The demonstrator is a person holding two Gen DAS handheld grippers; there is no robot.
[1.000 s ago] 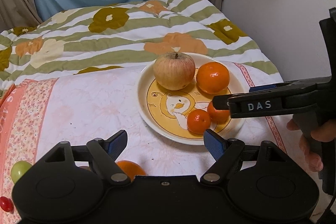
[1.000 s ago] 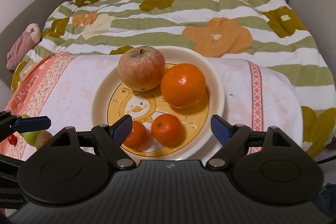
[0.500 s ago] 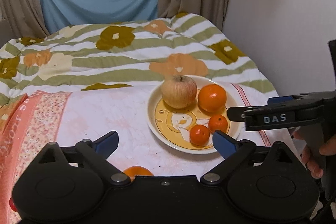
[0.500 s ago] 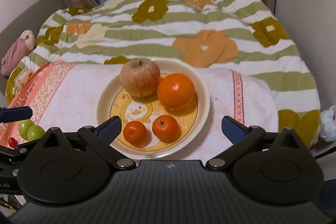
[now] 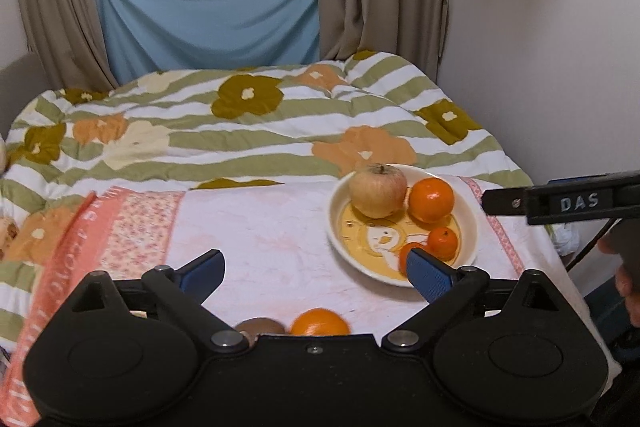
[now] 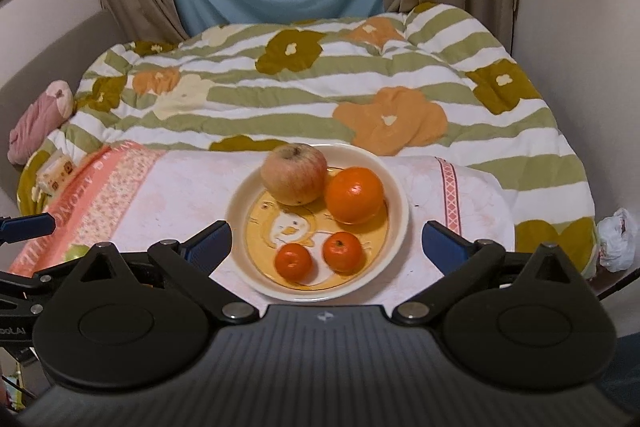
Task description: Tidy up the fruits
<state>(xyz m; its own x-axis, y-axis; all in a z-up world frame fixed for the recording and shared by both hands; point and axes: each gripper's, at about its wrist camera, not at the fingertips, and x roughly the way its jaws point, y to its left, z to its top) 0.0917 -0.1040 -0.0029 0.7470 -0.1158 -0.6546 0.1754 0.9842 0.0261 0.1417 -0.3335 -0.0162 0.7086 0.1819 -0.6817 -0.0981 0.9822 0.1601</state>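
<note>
A cream plate [image 6: 396,195] with a yellow duck picture sits on the pink cloth [image 6: 188,195]. On it lie an apple [image 6: 294,173], a big orange [image 6: 354,195] and two small mandarins [image 6: 293,261] [image 6: 343,251]. The plate [image 5: 338,195] lies to the right in the left wrist view. My right gripper [image 6: 326,241] hangs open above the plate's near side, holding nothing. My left gripper [image 5: 316,273] is open and empty over the cloth, left of the plate. Close under it lie an orange [image 5: 320,323] and a brown fruit [image 5: 260,327], half hidden.
A green fruit [image 6: 76,253] lies at the cloth's left end. The floral striped quilt [image 6: 320,91] covers the bed behind. Walls stand right and left, curtains and a blue sheet at the back. A white crumpled bag [image 6: 616,239] lies off the right edge.
Both grippers have risen and drawn back from the plate, and their jaws have spread wider. The left view now takes in the window and more cloth.
</note>
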